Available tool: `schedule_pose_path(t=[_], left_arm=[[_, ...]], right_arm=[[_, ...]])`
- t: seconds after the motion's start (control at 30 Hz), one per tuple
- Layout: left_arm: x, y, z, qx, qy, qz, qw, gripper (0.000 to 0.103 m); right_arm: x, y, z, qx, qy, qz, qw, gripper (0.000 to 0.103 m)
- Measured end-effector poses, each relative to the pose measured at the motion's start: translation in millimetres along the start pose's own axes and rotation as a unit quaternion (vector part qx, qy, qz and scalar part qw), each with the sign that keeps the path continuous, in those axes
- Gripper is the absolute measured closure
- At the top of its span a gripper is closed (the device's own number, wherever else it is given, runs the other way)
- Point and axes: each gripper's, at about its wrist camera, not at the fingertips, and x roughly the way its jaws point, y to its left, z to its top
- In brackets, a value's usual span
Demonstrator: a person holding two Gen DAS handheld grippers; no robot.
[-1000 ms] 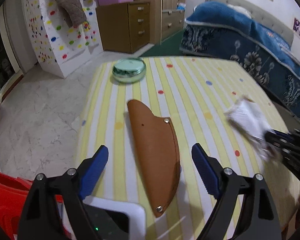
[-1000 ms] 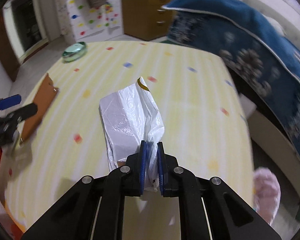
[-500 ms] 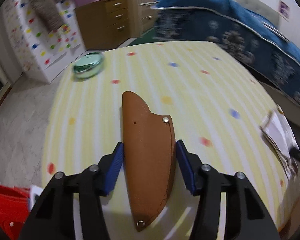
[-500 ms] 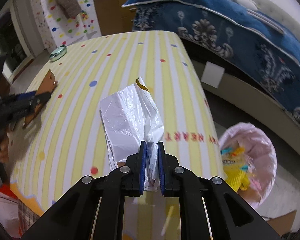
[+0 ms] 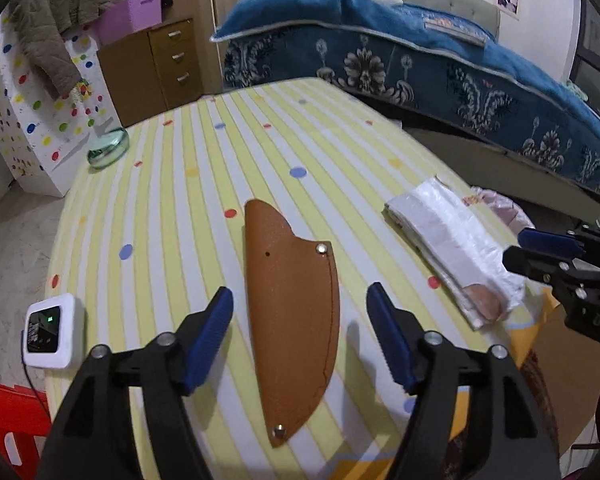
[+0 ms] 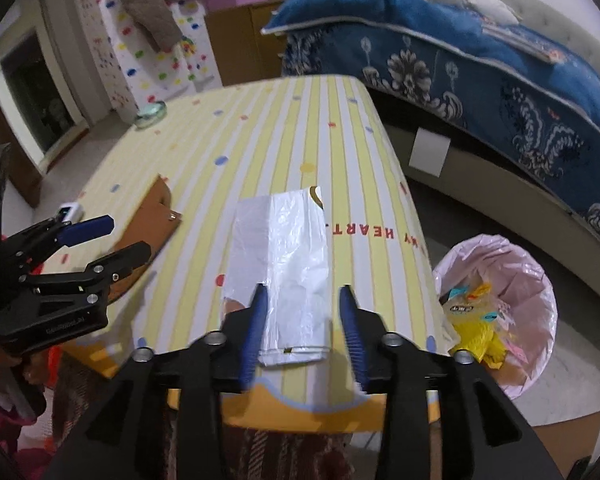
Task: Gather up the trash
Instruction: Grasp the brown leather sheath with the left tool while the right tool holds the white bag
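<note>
A white plastic bag (image 6: 280, 256) lies flat on the striped tablecloth (image 6: 300, 128) near the table's front edge. My right gripper (image 6: 303, 296) has its jaws opening, with the bag's near end between them and no longer pinched. In the left wrist view the bag (image 5: 448, 240) and the right gripper (image 5: 520, 248) show at the right. A brown leather sheath (image 5: 292, 300) lies between the opening jaws of my left gripper (image 5: 300, 308), untouched by the pads. A bin with a pink liner (image 6: 540, 276) stands on the floor to the right of the table.
A green glass dish (image 5: 108, 148) sits at the table's far left. A small white device (image 5: 50, 324) lies at the near left edge, above a red stool (image 5: 4, 420). A bed with a blue blanket (image 5: 420, 60) runs along the right, wooden drawers (image 5: 152, 64) behind.
My right gripper carried the bag towards the table's edge by the bin, then let it go onto the cloth. My left gripper narrowed around the sheath, then widened again.
</note>
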Motion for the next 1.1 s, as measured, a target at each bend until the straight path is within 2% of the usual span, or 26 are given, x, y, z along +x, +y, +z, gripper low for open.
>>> schedule_pose_path(t=[0.13, 0.23, 0.37, 0.43, 0.53, 0.73, 1.03, 1.1], left_arm=[[-12, 5, -2, -0.019, -0.009, 0.002, 0.9998, 0.024], [-14, 7, -6, -0.024, -0.006, 0.009, 0.9996, 0.019], [-12, 13, -11, -0.035, 0.000, 0.023, 0.9991, 0.019], [-11, 13, -14, -0.034, 0.004, 0.014, 0.9993, 0.019], [-11, 11, -15, -0.031, 0.003, 0.024, 0.9992, 0.019], [-6, 12, -17, -0.038, 0.006, 0.024, 0.9990, 0.019], [-5, 12, -20, -0.038, 0.007, 0.024, 0.9990, 0.019], [-6, 12, -21, -0.039, 0.007, 0.022, 0.9990, 0.019]], right_arm=[[-9, -6, -4, 0.015, -0.018, 0.018, 1.000, 0.062], [-5, -12, -6, 0.035, -0.013, 0.009, 0.999, 0.062], [0, -12, -8, 0.042, -0.003, 0.040, 0.998, 0.062], [1, -9, -7, 0.036, -0.010, 0.035, 0.999, 0.062], [5, -5, -5, 0.024, -0.016, 0.026, 0.999, 0.054], [24, -4, -6, 0.009, -0.002, 0.009, 1.000, 0.053], [24, 9, -15, -0.030, 0.001, 0.003, 1.000, 0.059], [21, 10, -19, -0.033, 0.001, 0.001, 0.999, 0.065]])
